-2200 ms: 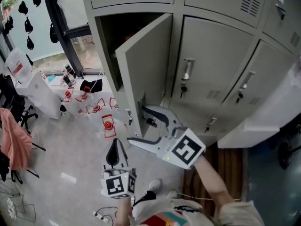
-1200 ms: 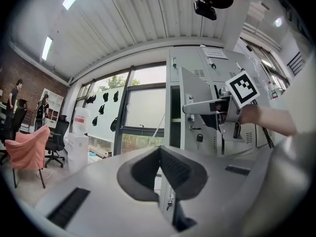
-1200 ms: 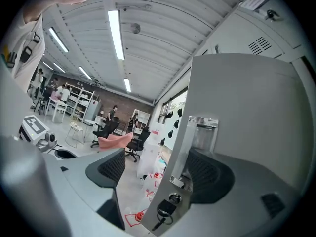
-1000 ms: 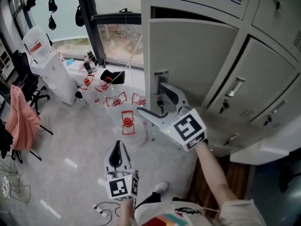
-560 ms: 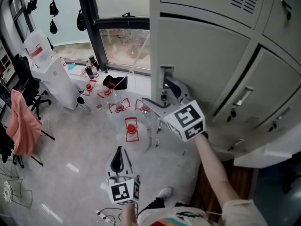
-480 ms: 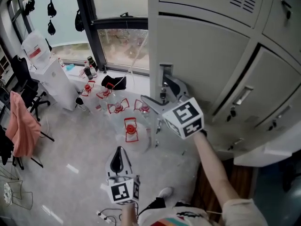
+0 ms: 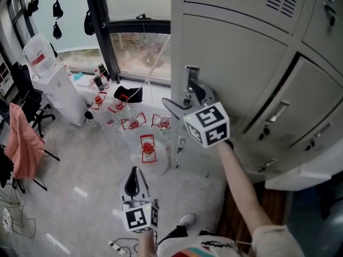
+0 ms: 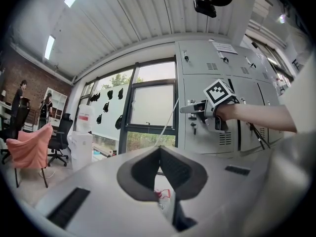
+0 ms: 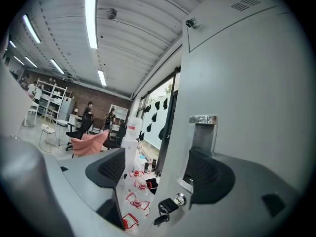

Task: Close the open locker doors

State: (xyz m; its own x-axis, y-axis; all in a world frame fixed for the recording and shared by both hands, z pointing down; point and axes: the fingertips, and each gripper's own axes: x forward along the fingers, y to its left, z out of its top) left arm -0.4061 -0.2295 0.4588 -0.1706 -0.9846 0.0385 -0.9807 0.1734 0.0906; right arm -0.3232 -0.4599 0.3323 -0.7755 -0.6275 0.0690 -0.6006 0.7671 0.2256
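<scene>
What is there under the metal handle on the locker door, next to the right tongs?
Below the handle is a round lock, and black keys hang from it. The inside of the locker cannot be seen: the door covers it.

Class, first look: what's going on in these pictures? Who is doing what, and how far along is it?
A person holds tongs in each hand at a bank of grey lockers. The right tongs, jaws apart, rest against a locker door beside its handle; that door looks flush with its neighbours, so apparently shut. The left tongs hang low over the floor, shut and empty.
</scene>
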